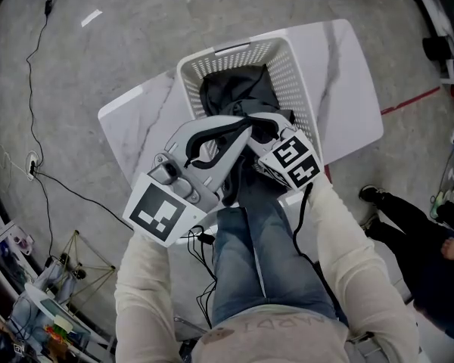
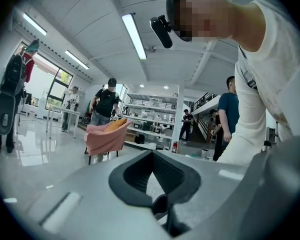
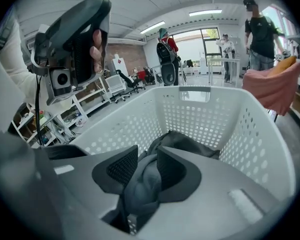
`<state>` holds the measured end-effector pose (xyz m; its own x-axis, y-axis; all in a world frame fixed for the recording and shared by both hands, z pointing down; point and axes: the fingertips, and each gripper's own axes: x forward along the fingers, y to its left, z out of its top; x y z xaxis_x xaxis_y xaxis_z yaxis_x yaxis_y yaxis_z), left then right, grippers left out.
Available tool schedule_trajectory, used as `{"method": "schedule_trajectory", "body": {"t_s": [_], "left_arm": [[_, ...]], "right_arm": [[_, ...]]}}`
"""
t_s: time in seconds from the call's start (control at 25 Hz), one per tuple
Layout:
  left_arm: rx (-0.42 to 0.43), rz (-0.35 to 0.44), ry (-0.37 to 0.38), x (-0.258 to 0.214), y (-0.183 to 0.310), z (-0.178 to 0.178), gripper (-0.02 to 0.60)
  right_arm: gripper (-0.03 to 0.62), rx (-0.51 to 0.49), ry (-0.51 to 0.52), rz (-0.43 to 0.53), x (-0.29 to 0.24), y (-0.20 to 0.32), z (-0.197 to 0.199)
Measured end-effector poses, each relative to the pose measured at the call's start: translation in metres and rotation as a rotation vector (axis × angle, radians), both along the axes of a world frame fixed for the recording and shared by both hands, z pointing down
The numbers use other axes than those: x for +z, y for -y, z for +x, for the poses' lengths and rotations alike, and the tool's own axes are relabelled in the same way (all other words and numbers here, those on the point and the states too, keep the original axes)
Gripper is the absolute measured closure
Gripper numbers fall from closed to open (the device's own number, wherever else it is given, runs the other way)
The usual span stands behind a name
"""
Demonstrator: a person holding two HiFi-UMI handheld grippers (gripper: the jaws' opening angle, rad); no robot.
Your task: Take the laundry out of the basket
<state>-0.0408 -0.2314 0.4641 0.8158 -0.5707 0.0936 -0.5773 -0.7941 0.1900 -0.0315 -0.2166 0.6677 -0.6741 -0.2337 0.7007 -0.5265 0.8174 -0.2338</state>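
Head view: a white perforated plastic laundry basket [image 1: 212,55] stands on a white marble-patterned tabletop [image 1: 348,82], with a dark grey crumpled garment [image 1: 234,89] inside it. Black cables [image 1: 38,89] trail over the grey concrete floor to the left, and a bystander's dark-trousered legs [image 1: 408,218] reach in from the right edge. The left hand-held gripper [image 1: 234,133] lies across the basket's near rim, covering part of the garment and the jaws of the right hand-held gripper [image 3: 142,176].

Left gripper view: the camera points up and outward into the room, toward a pink fabric chair [image 2: 105,136] and people standing near shelving. The jaws stand apart with nothing between them.

Right gripper view: the jaws are closed on a fold of the dark grey garment, which rises from the basket's floor into the pads. The basket's perforated walls surround the gripper on three sides. The left hand-held gripper appears raised at upper left, above the rim, with the person's fingers [image 3: 96,44] wrapped round its handle. Both cream-sleeved forearms extend forward over the person's blue jeans [image 1: 261,255].
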Motion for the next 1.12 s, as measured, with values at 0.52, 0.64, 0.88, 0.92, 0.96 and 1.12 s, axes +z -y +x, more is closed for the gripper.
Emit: {"method": "schedule_trajectory", "body": {"t_s": [0.52,0.64,0.88,0.92,0.96,1.12], "left_arm": [[-0.019,0.014,0.01,0.002,0.001,-0.009,0.58],[-0.018,0.011,0.016,0.005,0.001,-0.011,0.58],[-0.017,-0.002,0.013,0.008,0.004,-0.014,0.58],[-0.018,-0.003,0.013,0.009,0.004,-0.014,0.58],[-0.018,-0.005,0.013,0.01,0.005,-0.014,0.58],[-0.017,-0.015,0.013,0.015,0.009,-0.016,0.58]], "right_arm": [[0.228,-0.047,-0.204,0.023,0.045,0.003,0.008],[0.172,-0.058,-0.254,0.004,0.062,0.002,0.012],[0.13,-0.049,-0.282,-0.012,0.087,0.004,0.013],[0.121,-0.045,-0.277,-0.013,0.091,0.004,0.013],[0.108,-0.04,-0.271,-0.017,0.095,0.004,0.012],[0.062,-0.041,-0.279,-0.051,0.111,0.006,0.008]]}}
